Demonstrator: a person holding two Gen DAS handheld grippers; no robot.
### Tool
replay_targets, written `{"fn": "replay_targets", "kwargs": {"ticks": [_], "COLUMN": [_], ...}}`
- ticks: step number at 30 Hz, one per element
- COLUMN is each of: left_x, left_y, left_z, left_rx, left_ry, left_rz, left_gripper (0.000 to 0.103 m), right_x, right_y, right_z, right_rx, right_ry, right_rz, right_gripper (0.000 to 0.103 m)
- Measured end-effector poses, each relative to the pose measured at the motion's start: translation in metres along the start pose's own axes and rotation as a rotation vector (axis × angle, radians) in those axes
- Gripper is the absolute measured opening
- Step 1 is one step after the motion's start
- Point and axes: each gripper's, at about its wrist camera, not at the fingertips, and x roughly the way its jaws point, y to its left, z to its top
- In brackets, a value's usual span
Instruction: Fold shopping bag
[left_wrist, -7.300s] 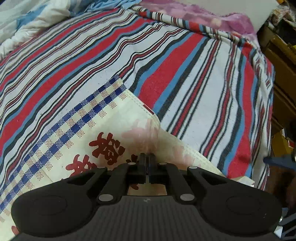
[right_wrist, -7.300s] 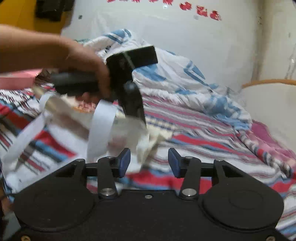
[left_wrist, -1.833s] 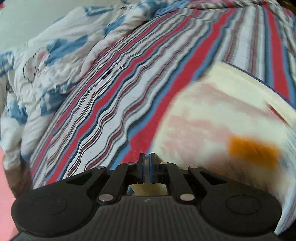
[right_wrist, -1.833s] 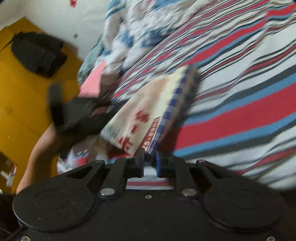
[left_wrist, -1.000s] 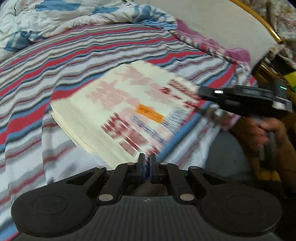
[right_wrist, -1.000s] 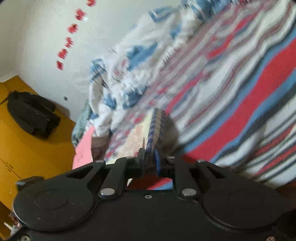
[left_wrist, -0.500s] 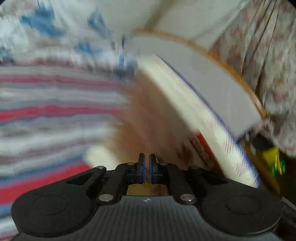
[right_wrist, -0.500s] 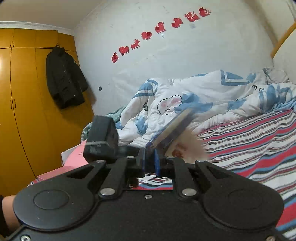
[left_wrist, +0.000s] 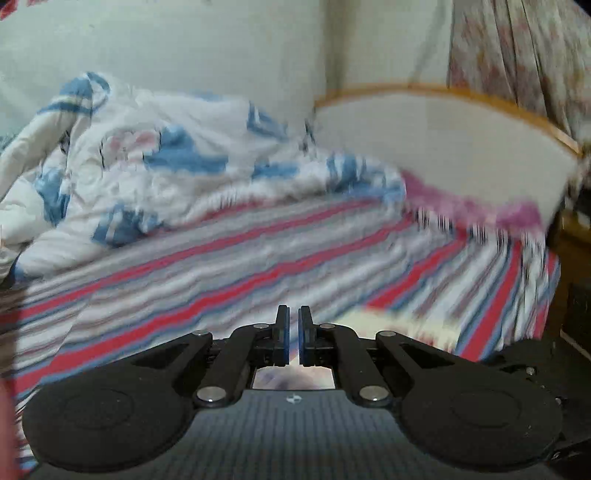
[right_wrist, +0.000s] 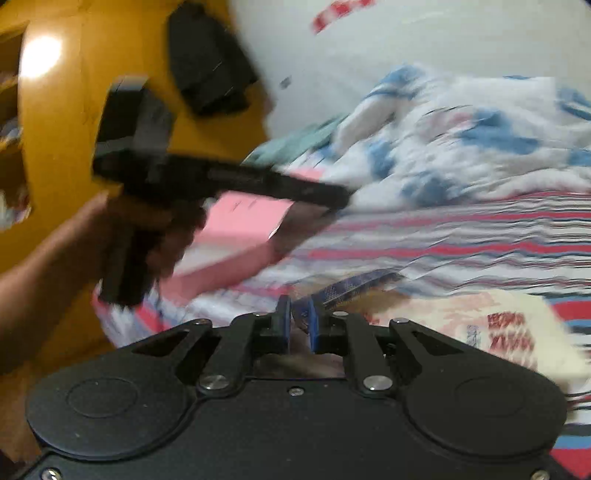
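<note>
The bed (left_wrist: 258, 258) carried everything here, and what had changed most was the bag's relation to it: half a second earlier the shopping bag (right_wrist: 461, 325) had swung in the air in front of both cameras, whereas now it lay down on the striped sheet (right_wrist: 480, 236) at the near edge of the bed, folded to a compact slab with its printed face up. That suggested the fold was laid and that what remained was pressing it flat or letting go. The quilt (left_wrist: 166, 158) was heaped at the far side of the bed, soft, puffy and crumpled, white with blue patches; the sheet was flat woven cloth in red, blue, white and dark stripes. The bag looked like stiff, slightly crinkly woven plastic, cream with red characters and a blue checked border, rectangular with crisp edges. The left gripper (right_wrist: 332, 195), seen from the right wrist, hung above the bed's near side in a person's hand (right_wrist: 155, 229), its jaws pressed nearly together with nothing visible between them. The right gripper (right_wrist: 298, 325) sat at the bag's bordered corner, its jaws narrow and closing, with the blue checked edge between them.
</note>
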Motion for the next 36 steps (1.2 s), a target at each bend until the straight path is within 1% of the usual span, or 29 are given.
{"fn": "replay_targets", "kwargs": {"ticks": [1, 3, 5, 6, 7, 9, 10, 12, 13, 14, 15, 17, 19, 20, 21, 24, 25, 27, 28, 30, 32, 33, 35, 36], "left_x": [0.002, 0.012, 0.023, 0.027, 0.031, 0.033, 0.035, 0.042, 0.044, 0.046, 0.048, 0.053, 0.060, 0.064, 0.068, 0.075, 0.076, 0.077, 0.076, 0.075, 0.071, 0.068, 0.064, 0.062], "left_y": [0.003, 0.010, 0.016, 0.018, 0.017, 0.016, 0.017, 0.021, 0.021, 0.022, 0.022, 0.022, 0.021, 0.020, 0.018, 0.015, 0.017, 0.019, 0.019, 0.019, 0.017, 0.017, 0.017, 0.015], "left_z": [-0.007, -0.019, -0.032, -0.038, -0.042, -0.045, -0.044, -0.044, -0.045, -0.045, -0.045, -0.047, -0.051, -0.053, -0.054, -0.058, -0.059, -0.061, -0.062, -0.064, -0.064, -0.064, -0.063, -0.063], "left_rx": [0.017, 0.037, 0.055, 0.068, 0.088, 0.107, 0.103, 0.089, 0.088, 0.087, 0.084, 0.071, 0.064, 0.061, 0.059, 0.045, 0.029, -0.001, -0.007, -0.019, -0.036, -0.061, -0.125, -0.149], "left_ry": [0.045, 0.121, 0.196, 0.222, 0.224, 0.197, 0.184, 0.176, 0.171, 0.167, 0.162, 0.164, 0.180, 0.187, 0.197, 0.208, 0.213, 0.221, 0.224, 0.229, 0.238, 0.246, 0.258, 0.260], "left_rz": [-0.011, -0.026, -0.038, -0.043, -0.050, -0.082, -0.102, -0.128, -0.135, -0.142, -0.150, -0.168, -0.176, -0.180, -0.181, -0.172, -0.173, -0.171, -0.164, -0.149, -0.133, -0.137, -0.156, -0.159], "left_gripper": [0.003, 0.003, 0.003, 0.003, 0.003, 0.003, 0.003, 0.003, 0.003, 0.003, 0.003, 0.003, 0.003, 0.003, 0.003, 0.003, 0.003, 0.003, 0.003, 0.003, 0.003, 0.003, 0.003, 0.003], "right_x": [0.008, 0.022, 0.034, 0.033, 0.026, 0.011, -0.003, -0.029, -0.043, -0.060, -0.073, -0.088, -0.102, -0.109, -0.112, -0.101, -0.096, -0.088, -0.083, -0.072, -0.066, -0.061, -0.045, -0.034], "right_y": [0.010, 0.025, 0.026, 0.024, 0.021, 0.016, 0.012, 0.003, -0.004, -0.018, -0.032, -0.061, -0.090, -0.105, -0.116, -0.132, -0.134, -0.137, -0.139, -0.144, -0.147, -0.145, -0.131, -0.126], "right_z": [-0.003, -0.009, -0.014, -0.014, -0.012, -0.008, -0.006, -0.001, -0.002, -0.005, -0.010, -0.027, -0.044, -0.052, -0.059, -0.068, -0.068, -0.064, -0.061, -0.051, -0.034, -0.021, 0.008, 0.016], "right_rx": [-0.034, -0.102, -0.134, -0.127, -0.111, -0.075, -0.050, 0.002, 0.057, 0.147, 0.244, 0.460, 0.675, 0.783, 0.867, 0.990, 1.001, 0.982, 0.959, 0.883, 0.745, 0.626, 0.286, 0.145], "right_ry": [0.036, 0.136, 0.227, 0.229, 0.211, 0.175, 0.158, 0.127, 0.119, 0.106, 0.088, 0.038, -0.013, -0.039, -0.061, -0.108, -0.129, -0.148, -0.148, -0.134, -0.115, -0.097, -0.041, 0.000], "right_rz": [0.024, 0.056, 0.041, 0.036, 0.037, 0.031, 0.010, -0.036, -0.069, -0.102, -0.119, -0.108, -0.096, -0.090, -0.083, -0.071, -0.070, -0.086, -0.103, -0.149, -0.181, -0.205, -0.281, -0.311], "right_gripper": [0.008, 0.007, 0.007, 0.007, 0.007, 0.009, 0.012, 0.032, 0.052, 0.055, 0.055, 0.058, 0.060, 0.063, 0.065, 0.065, 0.063, 0.037, 0.013, 0.009, 0.008, 0.008, 0.007, 0.007]}}
